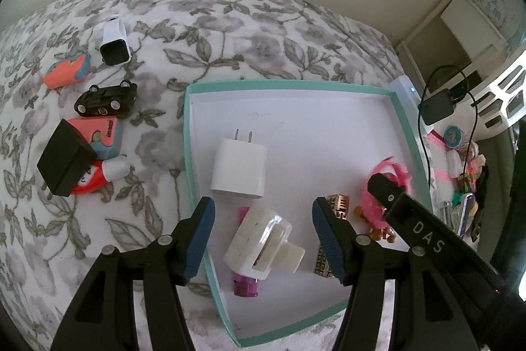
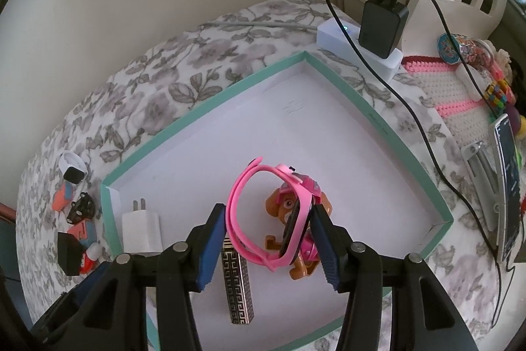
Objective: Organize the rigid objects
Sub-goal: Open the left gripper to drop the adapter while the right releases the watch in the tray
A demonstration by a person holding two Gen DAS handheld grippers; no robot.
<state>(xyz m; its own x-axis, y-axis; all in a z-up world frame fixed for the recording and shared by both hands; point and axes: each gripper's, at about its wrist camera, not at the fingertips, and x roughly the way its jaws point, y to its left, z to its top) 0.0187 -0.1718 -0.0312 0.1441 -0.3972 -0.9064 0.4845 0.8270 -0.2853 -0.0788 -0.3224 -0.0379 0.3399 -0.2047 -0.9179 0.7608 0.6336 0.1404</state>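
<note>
A shallow teal-rimmed white tray (image 1: pixel 188 134) (image 2: pixel 203 117) lies on a floral cloth. In it are a white charger (image 1: pixel 238 166) (image 2: pixel 141 231), a white adapter on a purple piece (image 1: pixel 259 244), a gold patterned bar (image 2: pixel 236 282) (image 1: pixel 323 262), a brown and pink toy dog (image 2: pixel 300 255) and a pink watch (image 2: pixel 273 216). My left gripper (image 1: pixel 264 240) is open above the white adapter. My right gripper (image 2: pixel 269 244) is open around the pink watch, whose face rests against the right finger.
Left of the tray lie a white smartwatch (image 1: pixel 113 43), two orange erasers (image 1: pixel 67 69), a black toy car (image 1: pixel 107 101), a black plug adapter (image 1: pixel 64 163) and a red and white item (image 1: pixel 98 176). A power strip with black charger (image 2: pixel 381 28) and clutter sit to the right.
</note>
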